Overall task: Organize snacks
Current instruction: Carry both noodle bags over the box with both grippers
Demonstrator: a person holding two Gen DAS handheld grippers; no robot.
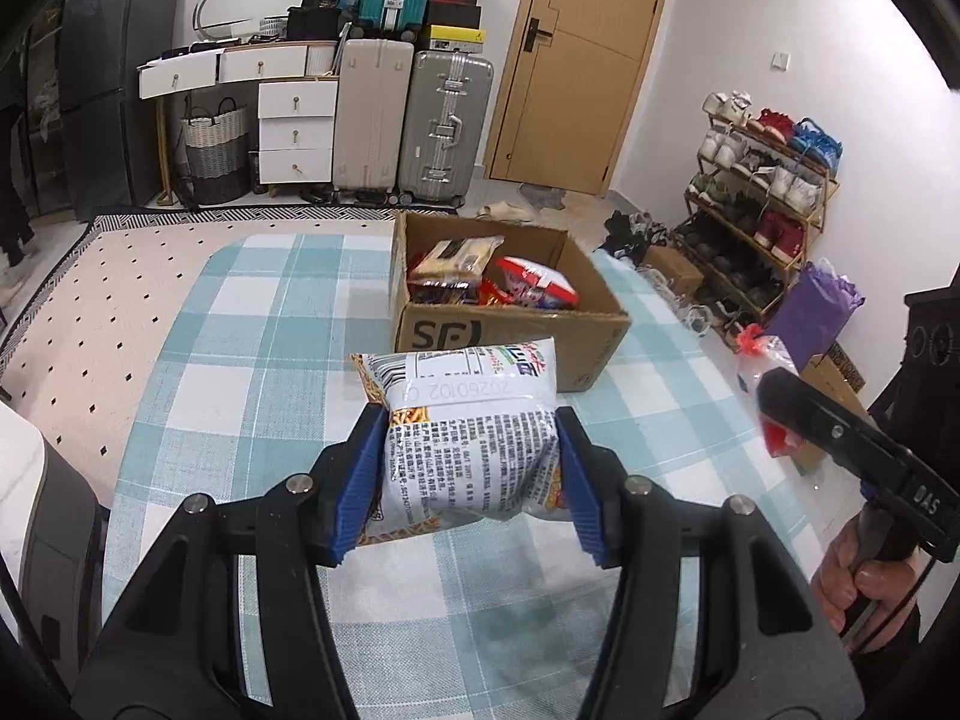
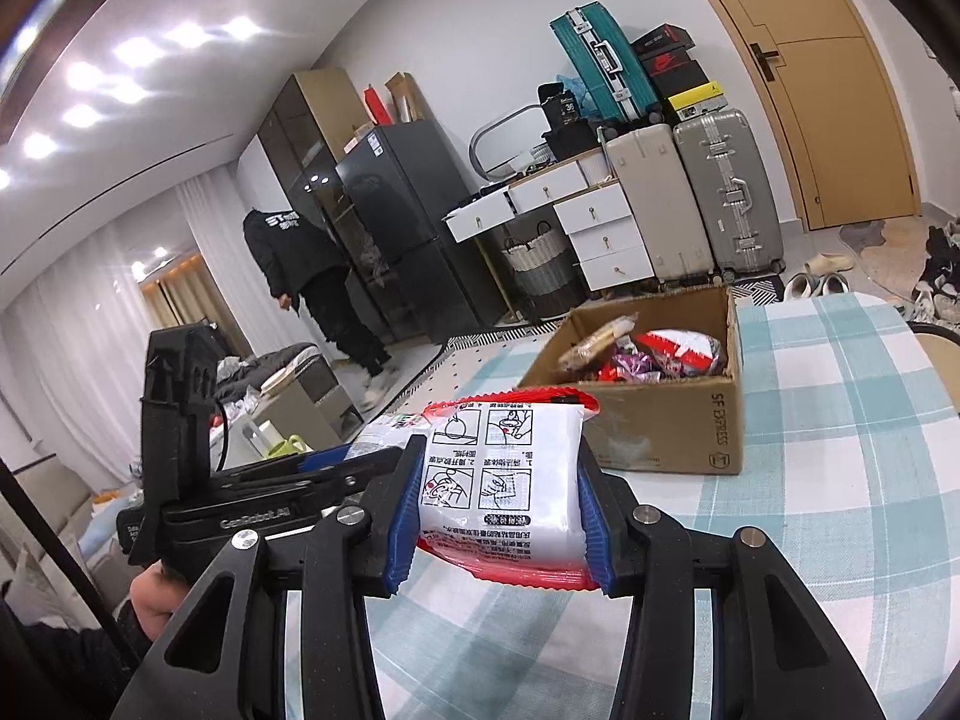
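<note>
My left gripper (image 1: 471,456) is shut on a white printed snack bag (image 1: 468,420), held above the checked tablecloth just in front of the open cardboard box (image 1: 510,336). The box holds several snack packs (image 1: 528,282). My right gripper (image 2: 495,516) is shut on a white and red snack packet (image 2: 510,480), held above the table short of the same box (image 2: 666,420). The right gripper also shows at the right edge of the left wrist view (image 1: 774,402), with its packet (image 1: 765,360). The left gripper body shows in the right wrist view (image 2: 270,492).
The table has a teal and white checked cloth (image 1: 270,360). Suitcases (image 1: 444,126), a drawer unit (image 1: 294,132) and a door stand behind. A shoe rack (image 1: 756,198) is at the right. A person in black (image 2: 312,282) stands by the dark fridge.
</note>
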